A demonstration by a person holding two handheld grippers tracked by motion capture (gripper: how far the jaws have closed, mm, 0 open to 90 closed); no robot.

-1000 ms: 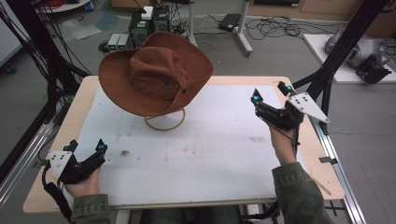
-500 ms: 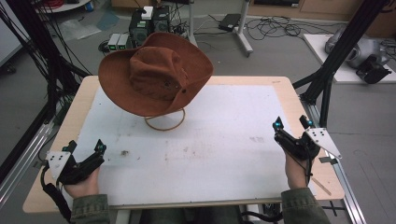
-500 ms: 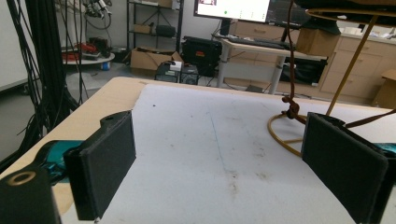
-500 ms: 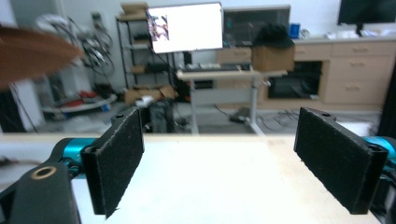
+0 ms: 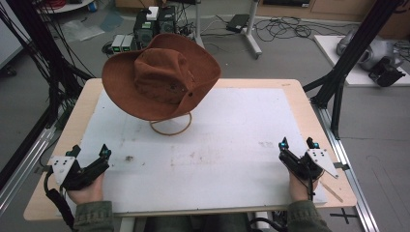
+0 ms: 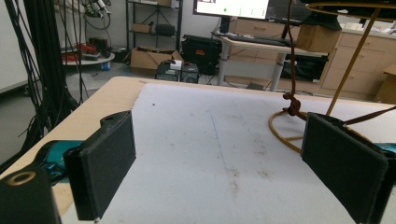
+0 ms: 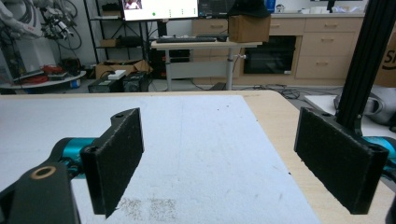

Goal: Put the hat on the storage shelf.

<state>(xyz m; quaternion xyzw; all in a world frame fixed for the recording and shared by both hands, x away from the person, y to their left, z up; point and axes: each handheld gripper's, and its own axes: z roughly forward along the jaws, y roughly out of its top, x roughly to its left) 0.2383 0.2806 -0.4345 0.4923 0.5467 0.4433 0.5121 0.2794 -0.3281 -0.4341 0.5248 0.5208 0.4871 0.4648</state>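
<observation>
My left gripper (image 5: 88, 153) and right gripper (image 5: 296, 144) both sit wide open and empty at the table's (image 5: 300, 92) near corners, well apart from the brown hat (image 5: 162, 79) perched on its wire stand (image 5: 170, 126) up ahead.

Wooden table (image 5: 300, 92) under a white mat (image 5: 241, 140), wire hat stand (image 5: 170, 126) on it

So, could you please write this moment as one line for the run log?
left gripper: open, near table corner, idle | right gripper: open, near right edge, idle | hat: on wire stand, untouched
</observation>
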